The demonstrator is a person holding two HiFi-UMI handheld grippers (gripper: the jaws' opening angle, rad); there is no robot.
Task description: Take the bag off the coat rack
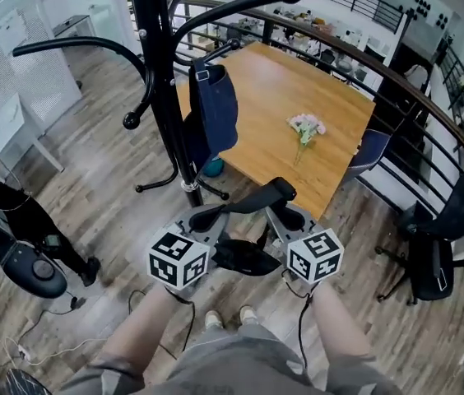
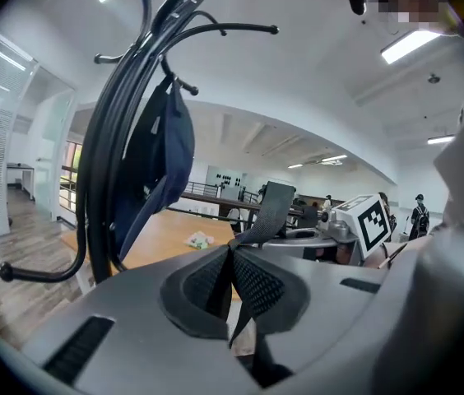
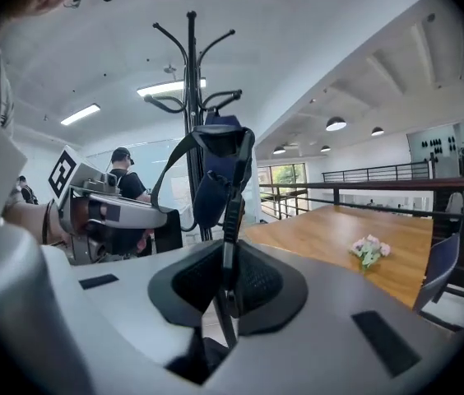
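Blue bag [image 1: 215, 109] on the black coat rack [image 1: 160, 72], beside a wooden table [image 1: 281, 89].

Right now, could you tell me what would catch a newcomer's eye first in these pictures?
A navy bag hangs on the black coat rack beside the wooden table. Low in the head view, the left gripper and right gripper are both shut on its dark strap. Pink flowers sit on the table.

A black metal coat rack [image 1: 166, 81] stands on the grey-brown wood-plank floor [image 1: 92, 155] at upper left of the head view, carrying a dark blue fabric bag [image 1: 215, 109], while the light wooden table [image 1: 281, 81] at upper centre bears a small pink-and-white flower bunch [image 1: 306, 126].
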